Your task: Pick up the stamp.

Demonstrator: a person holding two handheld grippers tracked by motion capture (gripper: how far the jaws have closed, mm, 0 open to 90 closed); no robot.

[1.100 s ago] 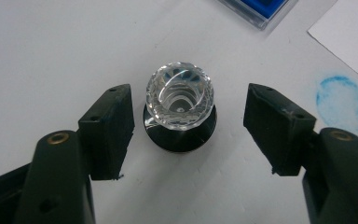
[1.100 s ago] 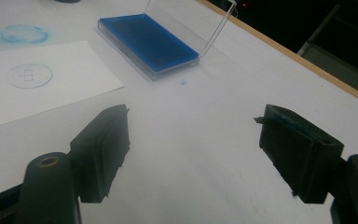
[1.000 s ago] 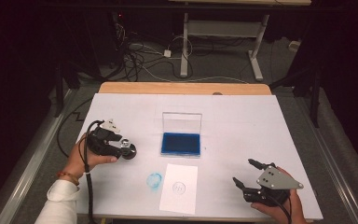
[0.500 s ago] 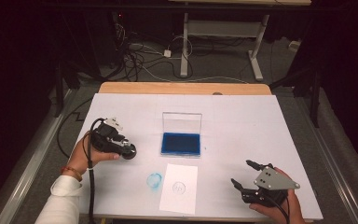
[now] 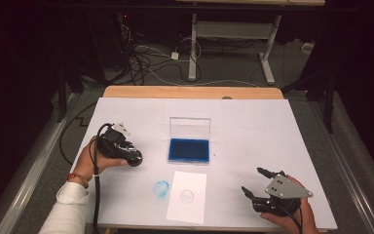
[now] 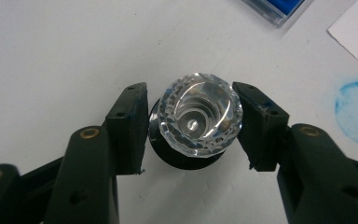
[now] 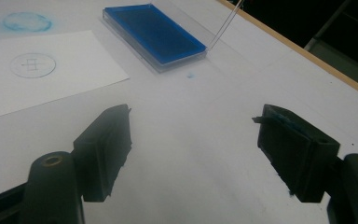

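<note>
High view first: left gripper (image 5: 132,156) down at the table's (image 5: 272,126) left side, tips right over the stamp (image 5: 137,161). Well apart from the right gripper (image 5: 252,180), parked low at the near right corner. Between the two, the open ink pad (image 5: 189,149) and, nearer the person, the paper (image 5: 187,196) with a blue smudge (image 5: 161,189) just beside it. Clearly the left hand's job, by closeness alone.

Left gripper view now: looking straight down the stamp's axis, standing upright on its dark base, faceted clear knob uppermost and dead centre between the jaws. Jaws just been closing, one either side of the knob. One pad touching the facets, the other seemingly a sliver short. Not yet clenched, by the look of it; only a final squeeze needed, then straight up.

Right gripper view: jaws spread wide with bare table between, just been narrowing slightly, holding nothing. Pointing across the paper's corner toward the ink pad, well away.
</note>
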